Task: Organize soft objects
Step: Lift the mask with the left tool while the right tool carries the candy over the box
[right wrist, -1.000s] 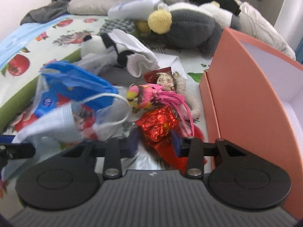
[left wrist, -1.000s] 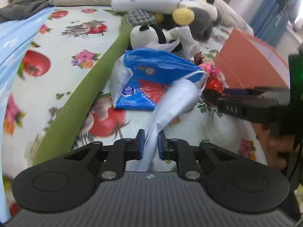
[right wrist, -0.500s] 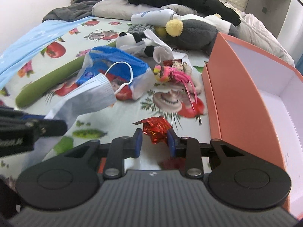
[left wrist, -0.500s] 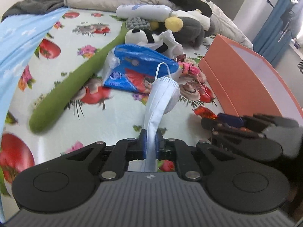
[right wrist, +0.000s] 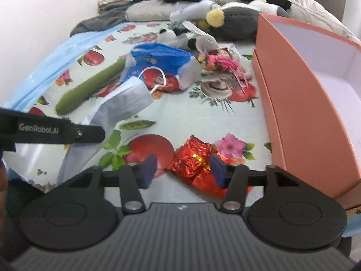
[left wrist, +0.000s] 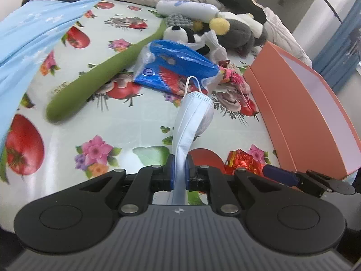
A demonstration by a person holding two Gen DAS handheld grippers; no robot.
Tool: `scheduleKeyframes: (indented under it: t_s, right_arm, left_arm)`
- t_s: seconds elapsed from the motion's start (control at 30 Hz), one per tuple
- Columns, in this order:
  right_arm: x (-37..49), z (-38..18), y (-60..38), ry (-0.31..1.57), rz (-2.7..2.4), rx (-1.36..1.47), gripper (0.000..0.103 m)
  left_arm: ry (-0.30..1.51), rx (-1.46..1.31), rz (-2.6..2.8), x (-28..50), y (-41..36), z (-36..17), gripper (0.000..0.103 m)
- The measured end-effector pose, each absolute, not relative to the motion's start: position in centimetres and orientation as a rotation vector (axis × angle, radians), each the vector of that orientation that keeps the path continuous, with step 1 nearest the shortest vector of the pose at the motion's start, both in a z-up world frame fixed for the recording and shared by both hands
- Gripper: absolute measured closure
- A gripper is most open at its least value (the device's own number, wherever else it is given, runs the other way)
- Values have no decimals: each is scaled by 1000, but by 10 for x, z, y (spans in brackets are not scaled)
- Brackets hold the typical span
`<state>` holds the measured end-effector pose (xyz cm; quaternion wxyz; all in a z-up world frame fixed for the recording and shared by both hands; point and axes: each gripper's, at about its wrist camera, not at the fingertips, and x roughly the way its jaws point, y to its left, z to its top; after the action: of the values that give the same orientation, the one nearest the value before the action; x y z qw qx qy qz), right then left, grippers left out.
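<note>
Left tool [left wrist: 179, 170] is clenched on the light-blue face mask [left wrist: 194, 117]: blue pads pinch the folded lower end, the rest of the mask rises from the jaws above the bed sheet [left wrist: 126, 122], white ear loop at the top. Same mask in the right wrist view [right wrist: 126, 103], trailing from the left tool [right wrist: 99, 133] at the left edge.

Right tool [right wrist: 181, 169] is released; its jaws have just been opening. The red foil wrapper [right wrist: 194, 160] lies on the sheet between the pads, neither pad pressing it. In the left wrist view the wrapper [left wrist: 242, 160] sits just beside the right tool's blue fingertip [left wrist: 279, 175], close to the near corner of the orange box [left wrist: 302, 117].

Orange box [right wrist: 293, 94] is open, white inside, on the right side of the bed.

Rest of the pile, further up the bed:
- blue plastic bag [left wrist: 178, 65] with red packaging inside, just behind the mask
- long green plush [left wrist: 99, 79] left of the bag
- pink fringed toy [right wrist: 221, 62] between bag and box
- panda plush [left wrist: 182, 32] and grey plush with yellow pompom [left wrist: 234, 31] behind
- dark clothes and pillows at the head end.
</note>
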<state>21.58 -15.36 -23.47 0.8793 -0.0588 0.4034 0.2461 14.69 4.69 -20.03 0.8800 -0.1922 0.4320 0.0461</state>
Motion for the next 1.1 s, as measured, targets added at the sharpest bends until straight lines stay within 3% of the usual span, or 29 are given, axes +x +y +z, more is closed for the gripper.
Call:
scheduleKeyframes:
  t_s: [0.1, 0.3, 0.4, 0.53, 1.1]
  right_arm:
    - [218, -233, -150, 818, 529, -125, 41]
    - [235, -252, -138, 895, 411, -144, 41]
    - [236, -258, -130, 889, 387, -168, 51]
    - [234, -256, -124, 869, 376, -187, 55]
    - [205, -175, -158, 699, 398, -70, 55]
  left_arm:
    - [889, -435, 112, 140, 52, -198, 92]
    - [882, -438, 91, 138, 66, -198, 92]
    - [863, -441, 75, 138, 72, -195, 92]
    - [847, -450, 45, 139, 77, -192, 92]
    - [759, -430, 16, 112, 53, -133, 92]
